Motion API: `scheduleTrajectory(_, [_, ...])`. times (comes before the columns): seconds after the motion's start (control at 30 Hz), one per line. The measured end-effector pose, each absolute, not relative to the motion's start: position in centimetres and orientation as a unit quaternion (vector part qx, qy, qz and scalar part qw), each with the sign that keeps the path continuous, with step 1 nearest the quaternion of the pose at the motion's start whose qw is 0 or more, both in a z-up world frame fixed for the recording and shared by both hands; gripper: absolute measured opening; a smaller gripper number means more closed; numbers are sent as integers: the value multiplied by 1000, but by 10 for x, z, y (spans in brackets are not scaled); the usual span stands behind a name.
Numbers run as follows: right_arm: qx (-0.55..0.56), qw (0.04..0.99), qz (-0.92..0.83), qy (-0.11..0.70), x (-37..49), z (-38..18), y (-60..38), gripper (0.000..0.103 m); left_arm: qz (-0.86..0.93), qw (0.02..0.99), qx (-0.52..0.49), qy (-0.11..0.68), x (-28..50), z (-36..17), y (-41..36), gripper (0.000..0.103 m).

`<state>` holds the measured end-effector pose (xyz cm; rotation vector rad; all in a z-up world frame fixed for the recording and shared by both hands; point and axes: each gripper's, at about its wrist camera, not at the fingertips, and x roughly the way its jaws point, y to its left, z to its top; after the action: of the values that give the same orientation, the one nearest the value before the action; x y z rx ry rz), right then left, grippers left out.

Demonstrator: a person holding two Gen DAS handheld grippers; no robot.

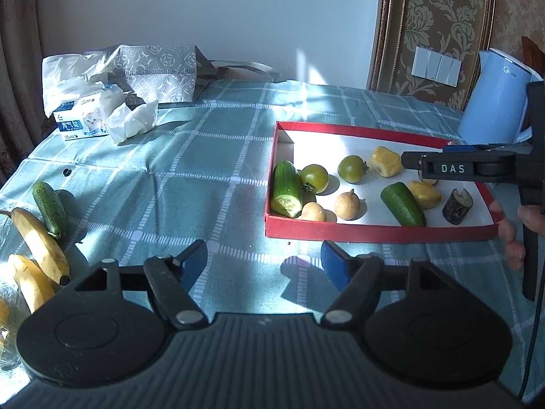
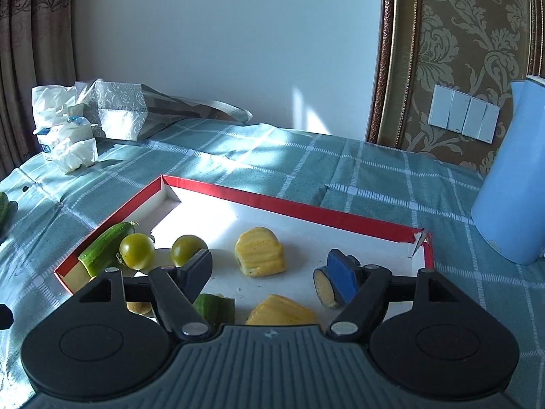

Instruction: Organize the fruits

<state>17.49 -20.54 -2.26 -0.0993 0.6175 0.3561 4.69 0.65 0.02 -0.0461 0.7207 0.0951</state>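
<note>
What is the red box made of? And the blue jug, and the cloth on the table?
The red box looks like cardboard: thin folded matte walls, one corner torn. The blue jug seems to be smooth plastic with a soft sheen. The checked tablecloth looks like woven fabric, since it wrinkles.

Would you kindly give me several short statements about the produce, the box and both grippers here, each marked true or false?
1. Two round green tomatoes lie inside the shallow red-rimmed cardboard box. True.
2. The yellow bananas lie inside that box. False: they lie on the checked teal tablecloth, left of it.
3. The left hand-held gripper is open and empty. True.
4. The right hand-held gripper grips a corn piece. False: it is open, holding nothing.
5. A light blue kettle stands outside the box. True.
</note>
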Motion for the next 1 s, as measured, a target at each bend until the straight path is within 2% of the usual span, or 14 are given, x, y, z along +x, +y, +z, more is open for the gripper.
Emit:
scheduleTrajectory(0.27, [-38, 940, 162, 298, 83, -23, -237, 77, 23, 934, -29, 355, 49, 0, 5, 75])
scheduleTrajectory(0.4, [-44, 939, 138, 312, 43, -34, -253, 82, 12, 936, -28, 351, 48, 3, 2, 86])
scheduleTrajectory(0.47, [-43, 937, 128, 322, 31, -41, -259, 82, 9, 937, -26, 348, 47, 4, 1, 88])
scheduleTrajectory(0.67, [-25, 934, 89, 346, 10, -55, -274, 82, 1, 938, -7, 345, 48, 4, -2, 88])
scheduleTrajectory(1.0, [-23, 942, 71, 326, 1, -47, -271, 82, -31, 937, -2, 347, 53, 5, -6, 89])
